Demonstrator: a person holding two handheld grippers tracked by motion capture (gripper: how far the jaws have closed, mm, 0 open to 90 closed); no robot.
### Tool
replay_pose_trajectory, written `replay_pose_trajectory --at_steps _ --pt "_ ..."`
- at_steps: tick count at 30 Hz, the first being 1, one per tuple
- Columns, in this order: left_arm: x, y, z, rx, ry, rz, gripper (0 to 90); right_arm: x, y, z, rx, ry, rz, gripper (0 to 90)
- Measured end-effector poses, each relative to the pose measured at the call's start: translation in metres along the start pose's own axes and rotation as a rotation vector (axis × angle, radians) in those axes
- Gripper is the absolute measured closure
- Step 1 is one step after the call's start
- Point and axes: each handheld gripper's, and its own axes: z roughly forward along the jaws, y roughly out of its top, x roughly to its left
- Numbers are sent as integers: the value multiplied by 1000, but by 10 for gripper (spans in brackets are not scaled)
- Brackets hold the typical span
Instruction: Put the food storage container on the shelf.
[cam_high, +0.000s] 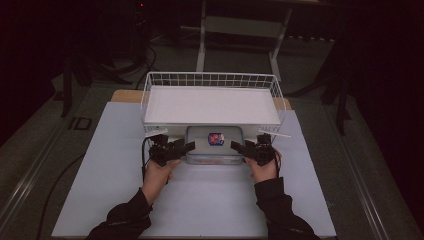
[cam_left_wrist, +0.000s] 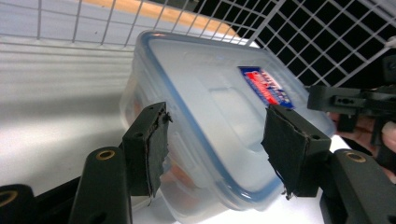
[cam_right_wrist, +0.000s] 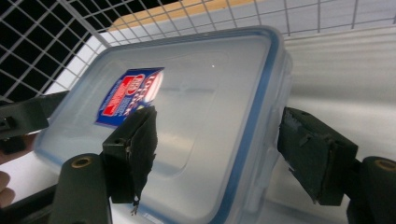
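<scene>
left hand-held gripper (cam_left_wrist: 215, 149) jaws spread wide around clear lidded container (cam_left_wrist: 219, 107), right hand-held gripper (cam_right_wrist: 219, 154) likewise

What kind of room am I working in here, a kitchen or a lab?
Likely a lab or recording workspace, not a kitchen: a plain white table on dark carpet, tripod-like stands and cables in the dim surround, and a staged wire basket with a lidded plastic food container.

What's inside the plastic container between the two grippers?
The container has its blue-rimmed lid on, with a red and blue label on top. Through the cloudy wall something reddish-orange shows low inside; what it is cannot be told.
</scene>
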Motion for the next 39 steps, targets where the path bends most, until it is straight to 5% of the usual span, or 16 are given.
replay_pose_trajectory --at_steps 7,14,19,25,29,35,39 --pt "-10 0 -14 18 -31 -5 372 3 -6 -14 -20 -14 -38 312" --pt "-16 -6 -35 46 -68 39 330 10 -15 -32 -12 2 -70 334" --pt "-22 -15 -52 51 -139 94 212 21 -25 -44 -4 30 -101 400" --pt "-27 -24 -66 81 -163 137 75 34 -37 -39 29 60 -128 419" --pt "-31 -31 -71 103 -152 170 3 43 -42 -31 55 67 -143 503" --pt "-34 -41 -78 92 -127 230 0 57 -45 -15 112 46 -220 813" --pt "-33 -48 -81 103 -110 250 0 61 -46 -5 114 16 -244 896"
